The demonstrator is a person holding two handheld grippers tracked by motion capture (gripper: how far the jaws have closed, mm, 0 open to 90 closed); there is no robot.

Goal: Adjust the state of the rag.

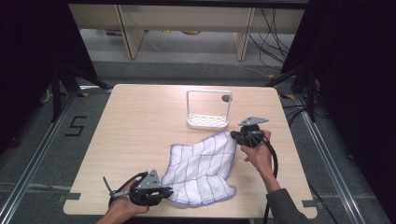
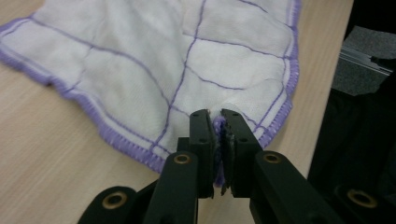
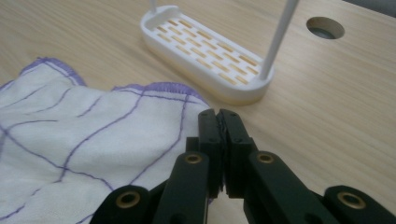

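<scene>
1. Cloth [image 1: 201, 169] lies flat on the table [image 1: 135, 140], just in front of the white rack [image 1: 208, 110], its long axis running diagonally from rack to near edge.
2. Left gripper [image 2: 218, 122] pinches the cloth's near corner.
3. Right gripper [image 3: 218, 122] clamps the corner nearest the rack, jaws closed.

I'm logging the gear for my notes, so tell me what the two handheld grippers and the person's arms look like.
Both grippers, the left gripper and the right gripper, are black, each topped by a grey three-cornered plate and trailing a black cable. Their two jaws are flat black blocks on arms with brass-coloured rivets. The right forearm wears a dark grey sleeve; the left forearm shows no sleeve.
</scene>
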